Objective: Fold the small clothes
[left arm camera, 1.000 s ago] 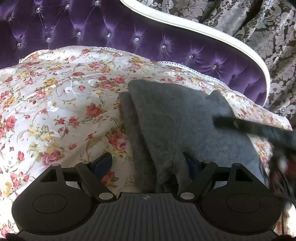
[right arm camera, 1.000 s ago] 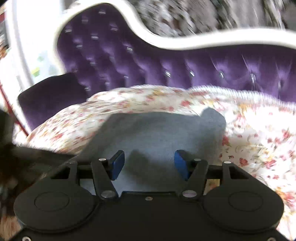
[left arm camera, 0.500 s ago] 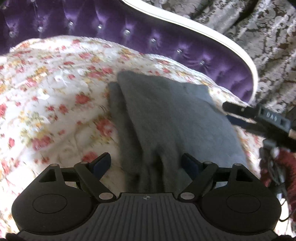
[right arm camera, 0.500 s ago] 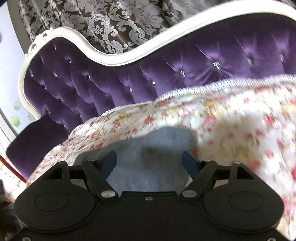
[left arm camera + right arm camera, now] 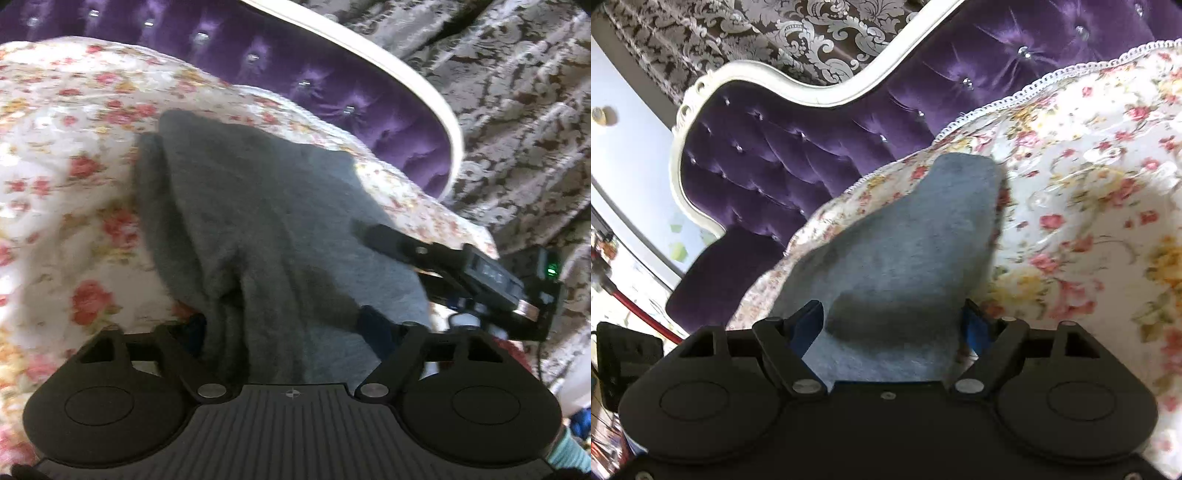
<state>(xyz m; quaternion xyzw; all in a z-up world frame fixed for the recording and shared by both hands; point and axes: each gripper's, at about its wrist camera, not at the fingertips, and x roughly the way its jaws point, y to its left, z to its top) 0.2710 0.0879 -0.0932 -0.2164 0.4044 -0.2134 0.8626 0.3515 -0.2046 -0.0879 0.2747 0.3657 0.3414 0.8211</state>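
A folded grey garment lies on a floral bedspread. In the left wrist view my left gripper is open, its blue-padded fingers astride the near end of the cloth, which bunches up between them. My right gripper shows at the right of that view, lying over the garment's right edge. In the right wrist view the same grey garment fills the gap of my right gripper, whose jaws stand wide apart on either side of the cloth.
A purple tufted headboard with a white frame curves behind the bed and shows in the right wrist view too. Patterned damask curtains hang beyond it. The bedspread's lace edge runs along the headboard.
Both grippers have moved forward onto the garment. Its near end now sits between each gripper's open fingers, and the right gripper has dropped lower and closer to the cloth.
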